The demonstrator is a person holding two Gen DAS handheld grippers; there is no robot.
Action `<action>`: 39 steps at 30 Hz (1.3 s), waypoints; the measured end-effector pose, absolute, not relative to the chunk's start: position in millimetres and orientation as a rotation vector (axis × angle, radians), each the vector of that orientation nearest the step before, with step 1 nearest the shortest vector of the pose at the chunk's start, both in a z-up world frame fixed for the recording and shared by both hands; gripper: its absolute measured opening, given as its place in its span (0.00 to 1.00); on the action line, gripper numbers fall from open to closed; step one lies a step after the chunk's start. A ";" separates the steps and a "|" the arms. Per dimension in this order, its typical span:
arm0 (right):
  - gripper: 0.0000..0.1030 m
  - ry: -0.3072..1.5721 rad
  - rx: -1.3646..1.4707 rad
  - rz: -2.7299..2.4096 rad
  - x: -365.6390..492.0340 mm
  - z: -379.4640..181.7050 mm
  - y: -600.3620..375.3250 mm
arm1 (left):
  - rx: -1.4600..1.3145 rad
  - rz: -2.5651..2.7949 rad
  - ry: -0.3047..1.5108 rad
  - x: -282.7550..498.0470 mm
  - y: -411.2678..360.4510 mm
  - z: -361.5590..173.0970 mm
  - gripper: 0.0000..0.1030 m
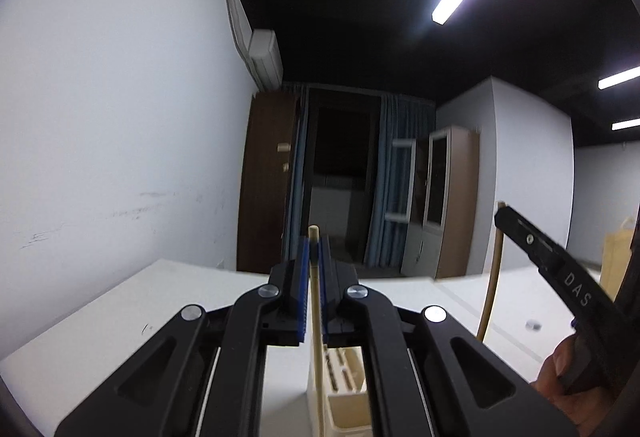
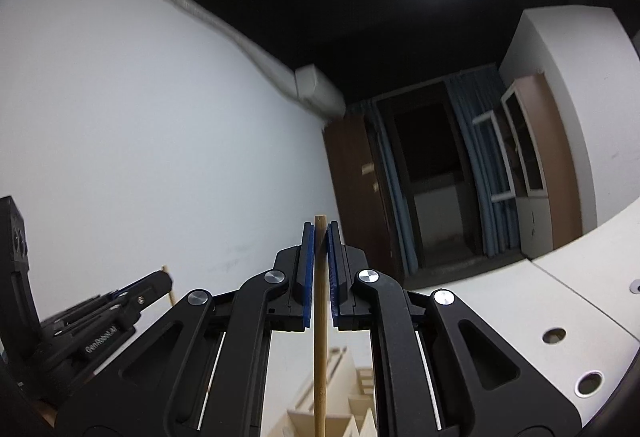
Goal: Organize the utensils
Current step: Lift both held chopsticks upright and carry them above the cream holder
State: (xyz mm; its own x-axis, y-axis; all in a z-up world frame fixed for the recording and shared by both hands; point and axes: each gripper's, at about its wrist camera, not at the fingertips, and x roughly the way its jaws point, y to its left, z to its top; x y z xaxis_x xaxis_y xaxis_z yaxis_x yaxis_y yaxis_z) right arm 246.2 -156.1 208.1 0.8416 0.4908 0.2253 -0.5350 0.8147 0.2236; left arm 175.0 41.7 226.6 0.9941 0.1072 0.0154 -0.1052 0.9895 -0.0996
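A pale stick (image 1: 315, 301) stands upright between the blue pads of the left gripper (image 1: 314, 257), which is closed on it; its top pokes just above the fingertips and its lower end runs down toward a cream organizer (image 1: 347, 393) with slotted compartments, directly below. Whether the stick's lower end sits inside a compartment cannot be told.

A darker wooden stick (image 2: 320, 321) is clamped the same way, upright, in the right gripper (image 2: 320, 237), its tip just above the pads. The organizer (image 2: 360, 413) shows below it too, near the bottom edge of that view.

In the left view the right gripper (image 1: 532, 241) comes in from the right, with its stick (image 1: 491, 277) hanging down beside the organizer; part of a hand (image 1: 568, 389) is at the lower right. In the right view the left gripper (image 2: 136, 297) lies low on the left, well apart from the right one.

The organizer stands on a white surface (image 1: 120, 317). The surface's far edge runs across behind the grippers, with bare white top to the left and right of the organizer. Round holes (image 2: 554, 335) dot the surface on the right. Beyond are a white wall (image 1: 120, 117), a dark doorway with blue curtains (image 1: 384, 181) and a brown cabinet (image 1: 456, 197).
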 end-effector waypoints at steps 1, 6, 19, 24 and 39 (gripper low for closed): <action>0.06 -0.183 0.299 0.546 245.4 207.2 -159.3 | -0.113 0.105 -0.047 171.5 42.3 227.8 0.04; 0.06 -0.275 0.333 0.522 246.4 205.3 -162.3 | -0.128 0.118 -0.134 163.7 38.1 230.7 0.04; 0.06 -0.180 0.275 0.531 296.8 178.6 -138.8 | -0.118 0.034 0.055 228.2 34.9 189.2 0.04; 0.06 -0.118 0.229 0.561 299.0 166.3 -134.2 | -0.099 0.007 0.124 245.3 40.8 172.0 0.04; 0.06 -0.022 0.124 0.619 290.2 153.6 -126.0 | -0.062 -0.068 0.157 248.0 42.1 146.5 0.04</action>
State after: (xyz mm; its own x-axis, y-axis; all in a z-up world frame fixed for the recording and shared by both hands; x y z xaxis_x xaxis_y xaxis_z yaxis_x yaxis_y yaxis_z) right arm 290.2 -126.0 153.6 0.8142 0.5777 0.0573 -0.5803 0.8070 0.1096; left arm 248.0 42.1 146.5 0.9854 -0.0721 -0.1545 0.0624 0.9958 -0.0669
